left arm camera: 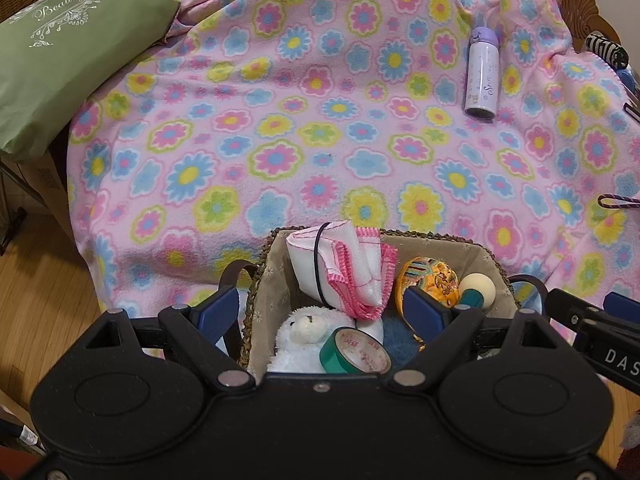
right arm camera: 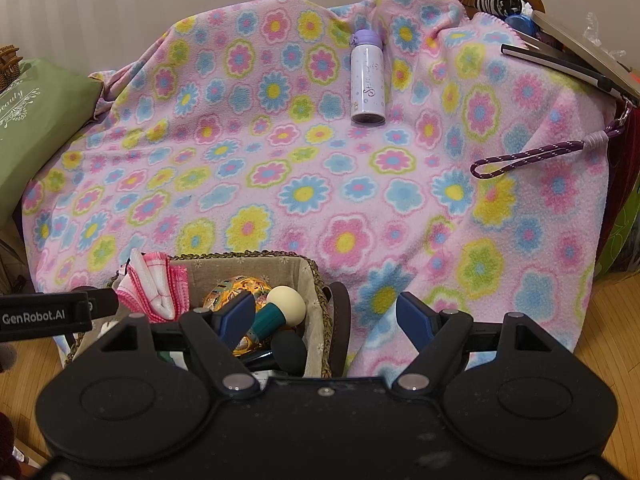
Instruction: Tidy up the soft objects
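A woven basket [left arm camera: 486, 258] with a beige liner sits at the near edge of the flowered blanket [left arm camera: 320, 128]. It holds a white plush toy [left arm camera: 298, 338], a folded white cloth with pink trim [left arm camera: 344, 268], a green tape roll [left arm camera: 352, 354], an orange patterned piece [left arm camera: 434, 276] and a cream-headed brush [left arm camera: 476, 290]. My left gripper [left arm camera: 320, 312] is open, one finger outside the basket's left wall, the other among the contents. My right gripper [right arm camera: 326, 318] is open astride the right wall [right arm camera: 318, 300] and brown handle [right arm camera: 340, 320], pads not touching.
A lilac bottle [right arm camera: 368, 80] lies far back on the blanket. A green pillow [left arm camera: 68, 52] leans at the left. A purple cord loop [right arm camera: 532, 158] and flat boards [right arm camera: 572, 68] lie at the right, with a striped roll [left arm camera: 606, 50] behind. Wooden floor [left arm camera: 44, 300] shows on both sides.
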### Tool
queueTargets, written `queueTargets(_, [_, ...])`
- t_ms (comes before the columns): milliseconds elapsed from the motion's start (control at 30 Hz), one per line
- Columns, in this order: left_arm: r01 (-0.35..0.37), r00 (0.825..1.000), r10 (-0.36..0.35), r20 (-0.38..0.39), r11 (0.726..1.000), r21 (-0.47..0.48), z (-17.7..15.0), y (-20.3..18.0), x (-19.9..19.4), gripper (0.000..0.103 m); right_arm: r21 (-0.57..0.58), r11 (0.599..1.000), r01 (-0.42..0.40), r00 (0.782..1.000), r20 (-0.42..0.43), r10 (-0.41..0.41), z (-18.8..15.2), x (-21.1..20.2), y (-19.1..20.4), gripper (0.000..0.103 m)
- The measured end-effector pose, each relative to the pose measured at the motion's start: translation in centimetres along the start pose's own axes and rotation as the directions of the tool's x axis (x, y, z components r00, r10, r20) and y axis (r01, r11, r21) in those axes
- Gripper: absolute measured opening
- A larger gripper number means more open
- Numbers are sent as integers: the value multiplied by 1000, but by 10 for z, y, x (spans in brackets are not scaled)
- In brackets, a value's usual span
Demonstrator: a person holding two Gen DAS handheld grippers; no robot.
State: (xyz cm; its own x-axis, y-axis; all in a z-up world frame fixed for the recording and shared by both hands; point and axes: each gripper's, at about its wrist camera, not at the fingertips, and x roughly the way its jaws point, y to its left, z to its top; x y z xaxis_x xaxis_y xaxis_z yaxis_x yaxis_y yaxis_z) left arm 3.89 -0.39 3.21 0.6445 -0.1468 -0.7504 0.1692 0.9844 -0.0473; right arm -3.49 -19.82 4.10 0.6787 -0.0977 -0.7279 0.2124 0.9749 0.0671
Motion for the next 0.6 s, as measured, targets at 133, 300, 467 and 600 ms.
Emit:
queueTargets(133, [0,1000,0,-1,1000,0,0,0,0,86,1,1000,1,1000,0,-1,0,0,0,77])
queueTargets(300, [-2,1000,2,-2,1000,-1,-1,1,1,86,1,1000,0,1000,0,0,0,0,0,77])
queueTargets(467, [-7,1000,7,1,1000,-7,0,1,1,85,1,1000,0,1000,-1,0,0,0,0,77])
queueTargets(600, [-5,1000,5,-4,1000,-5,0,1,1,85,1,1000,0,1000,-2,0,0,0,0,77])
